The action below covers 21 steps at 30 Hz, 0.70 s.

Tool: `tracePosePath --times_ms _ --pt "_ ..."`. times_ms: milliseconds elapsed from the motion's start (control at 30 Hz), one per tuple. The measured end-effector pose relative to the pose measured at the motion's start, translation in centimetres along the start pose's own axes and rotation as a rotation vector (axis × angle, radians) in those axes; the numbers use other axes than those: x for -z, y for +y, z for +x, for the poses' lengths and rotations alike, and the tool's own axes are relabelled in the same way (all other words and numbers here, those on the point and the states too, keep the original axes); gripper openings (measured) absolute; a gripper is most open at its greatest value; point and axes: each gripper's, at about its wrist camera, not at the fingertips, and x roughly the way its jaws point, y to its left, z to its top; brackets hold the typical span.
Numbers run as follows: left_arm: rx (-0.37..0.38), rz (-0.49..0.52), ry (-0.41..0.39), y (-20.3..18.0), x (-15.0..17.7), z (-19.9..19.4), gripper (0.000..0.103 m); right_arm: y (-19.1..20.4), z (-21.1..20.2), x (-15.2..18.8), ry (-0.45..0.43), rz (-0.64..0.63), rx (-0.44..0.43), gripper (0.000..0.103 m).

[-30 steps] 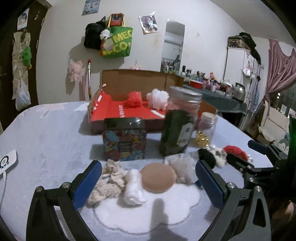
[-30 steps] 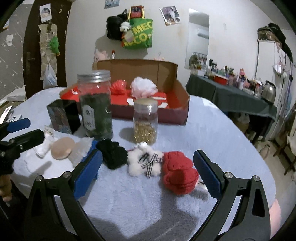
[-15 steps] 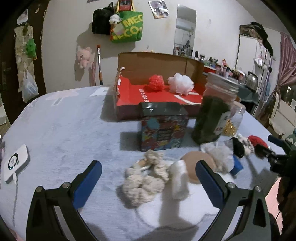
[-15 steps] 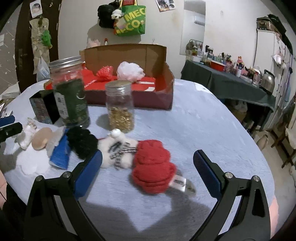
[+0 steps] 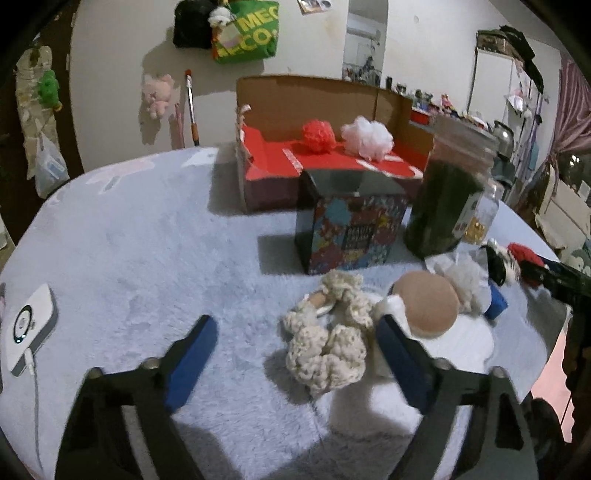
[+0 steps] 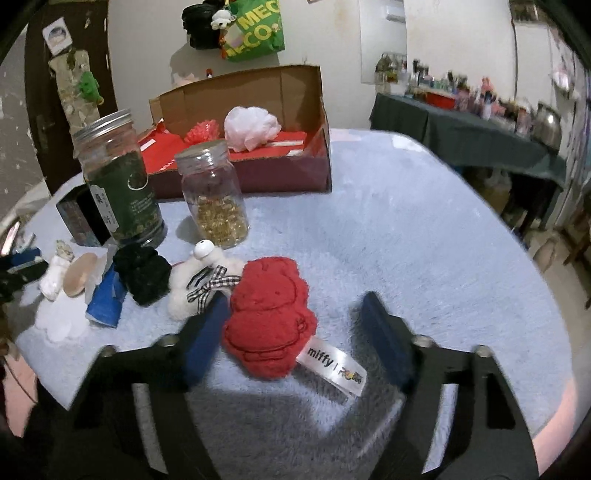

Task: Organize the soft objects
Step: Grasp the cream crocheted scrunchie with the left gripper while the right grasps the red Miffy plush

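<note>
— Both grippers stood wide, gripping nothing?
— Yes. Right gripper (image 6: 295, 332) straddled the red plush (image 6: 269, 317) at the table's (image 6: 424, 236) near edge; left gripper (image 5: 295, 350) flanked the cream scrunchie (image 5: 327, 350). Farther back sat the cardboard box (image 6: 295, 173).

The left gripper (image 5: 295, 347), jaws spread wide, hovers low over the fuzzy tablecloth (image 5: 147, 258) with the cream crocheted scrunchie (image 5: 327, 349) between its blue fingers (image 5: 190, 354), a tan round puff (image 5: 428, 304) just beside.

A lived-in home room. A green tote bag (image 5: 245, 31) and pink plush toy (image 5: 157, 94) hang on the wall. A cluttered side table (image 6: 461, 125) holds a kettle (image 6: 546, 123).
</note>
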Motion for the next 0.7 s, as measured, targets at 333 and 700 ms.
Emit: tracePosePath --times_ms 333,700 --pt "0.035 0.029 -0.040 -1.0 -0.7 -1.5 0.028 0.2 -2.5 -1.6 -0.113 0.006 -0.005 0.037" --pt "0.038 0.076 -0.167 -2.3 -2.8 -5.2 0.029 1.0 -5.3 -4.1 -0.224 -0.020 -0.008 0.037"
